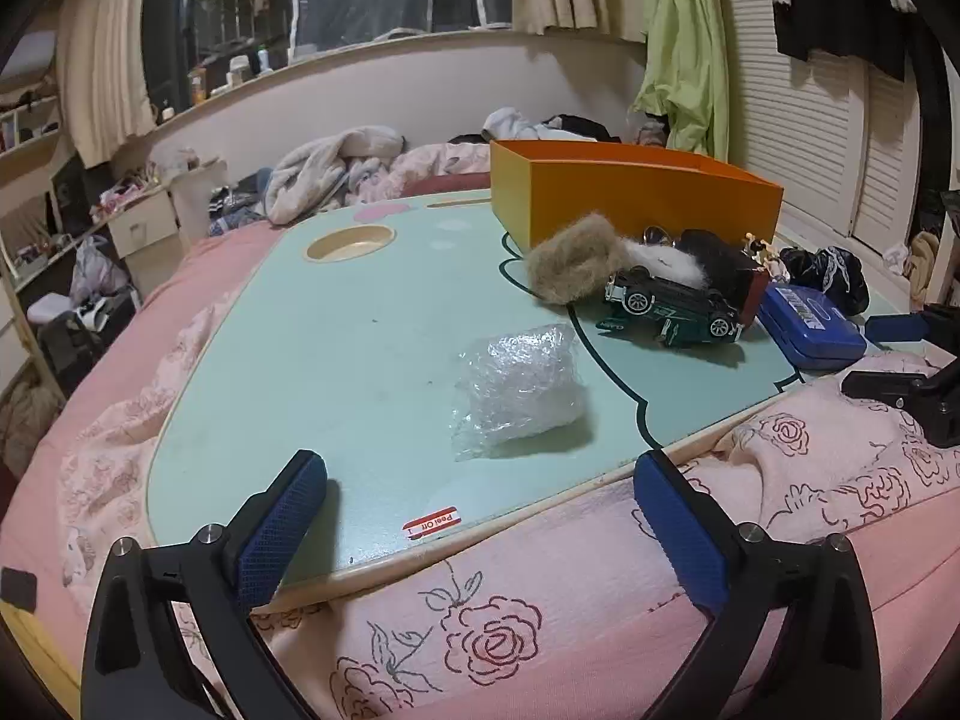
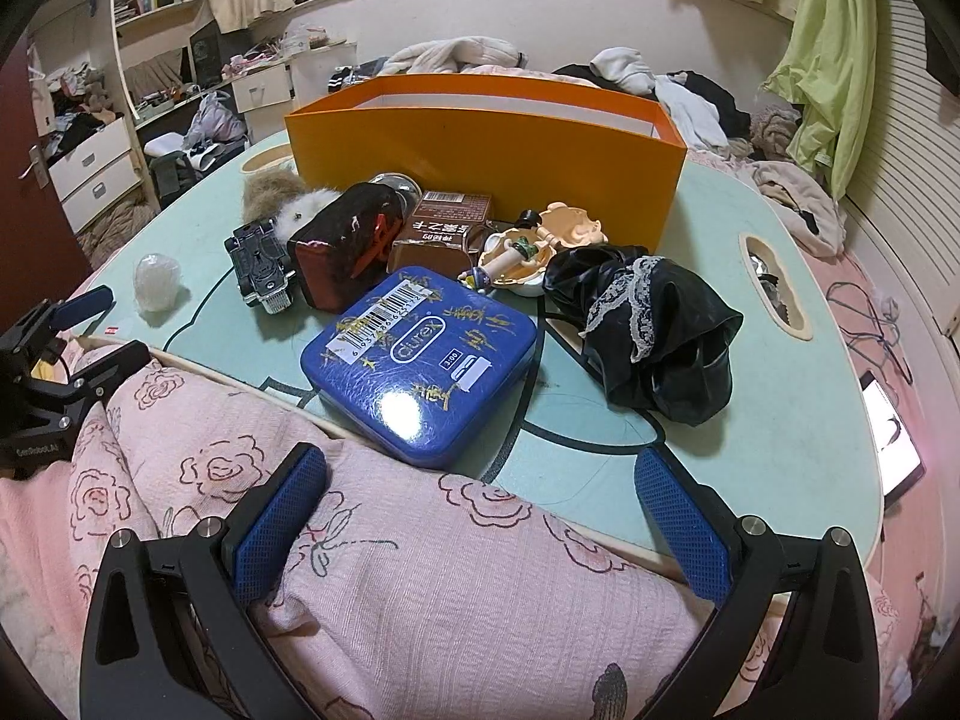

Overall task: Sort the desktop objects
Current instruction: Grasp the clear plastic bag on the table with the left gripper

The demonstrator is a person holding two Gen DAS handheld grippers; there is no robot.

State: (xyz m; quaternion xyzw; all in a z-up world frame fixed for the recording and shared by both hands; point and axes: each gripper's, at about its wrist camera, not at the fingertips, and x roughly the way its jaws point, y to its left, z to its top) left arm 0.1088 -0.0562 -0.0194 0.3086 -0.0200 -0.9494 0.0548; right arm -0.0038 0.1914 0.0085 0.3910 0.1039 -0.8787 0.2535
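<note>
A mint green lap table [image 1: 360, 360] lies on a pink rose blanket. An orange box [image 1: 636, 186] [image 2: 486, 150] stands open at its far side. In front of it lie a brown fur ball [image 1: 573, 264], an overturned green toy car [image 1: 672, 306] [image 2: 264, 267], a dark red box [image 2: 345, 246], a brown carton [image 2: 441, 234], a doll [image 2: 540, 246], a blue tin [image 2: 420, 360] [image 1: 810, 324] and black lace cloth [image 2: 654, 330]. A clear plastic wad [image 1: 519, 387] [image 2: 157, 282] lies apart. My left gripper [image 1: 480, 516] is open over the table's near edge. My right gripper [image 2: 480, 516] is open, just short of the tin.
A phone [image 2: 891, 438] lies at the table's right edge. The table has a round cup recess [image 1: 350, 242] and a slot [image 2: 774, 282]. Clothes and bedding are heaped behind the table. Drawers and shelves stand at the left.
</note>
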